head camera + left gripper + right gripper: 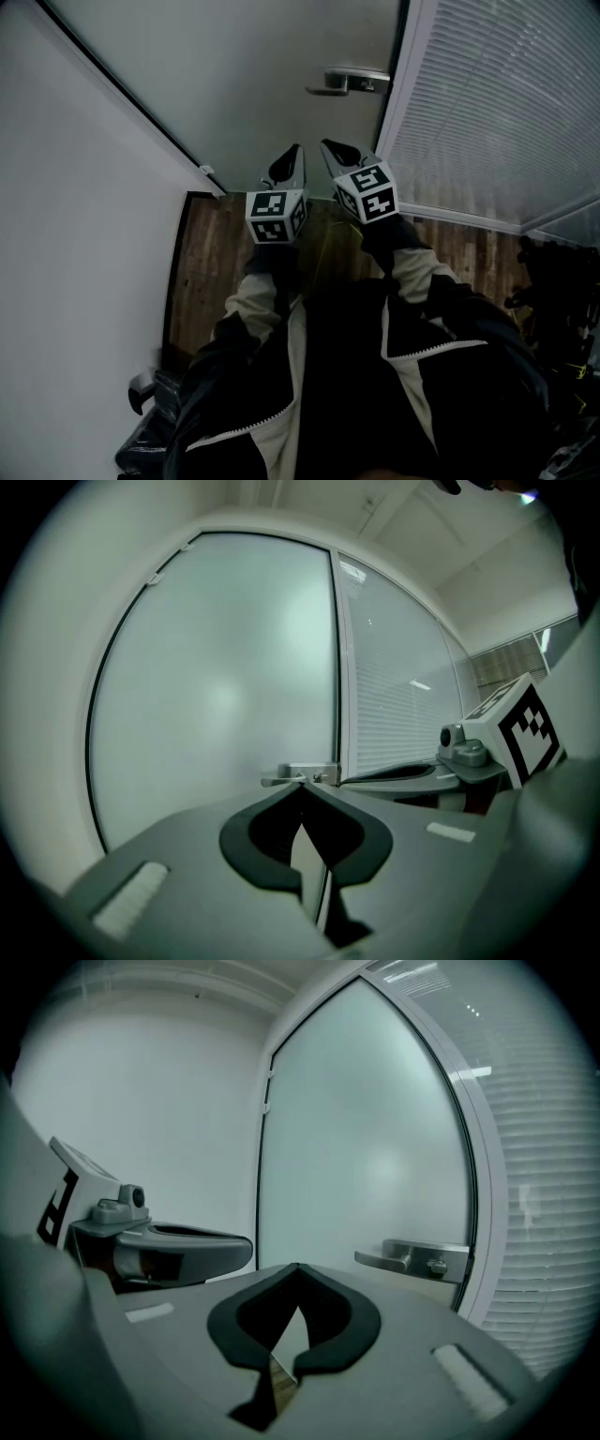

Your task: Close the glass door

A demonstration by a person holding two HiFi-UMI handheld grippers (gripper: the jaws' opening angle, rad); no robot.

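Observation:
The frosted glass door point(253, 75) fills the space ahead, with a metal lever handle point(349, 82) near its right edge. In the left gripper view the door point(216, 686) lies against the white frame, and I cannot tell whether it is latched. My left gripper point(296, 150) and right gripper point(328, 145) hang side by side just short of the glass, below the handle. Both point at the door. The left gripper's jaws point(302, 782) are shut with nothing in them. The right gripper point(297, 1266) is shut and empty too, with the handle point(412, 1256) up to its right.
A white wall point(75, 234) runs close along the left. On the right stands a partition with closed white blinds point(497, 103). Brown wooden floor point(216, 262) shows below the grippers. Dark objects sit at the lower left point(150, 412) and far right point(553, 281).

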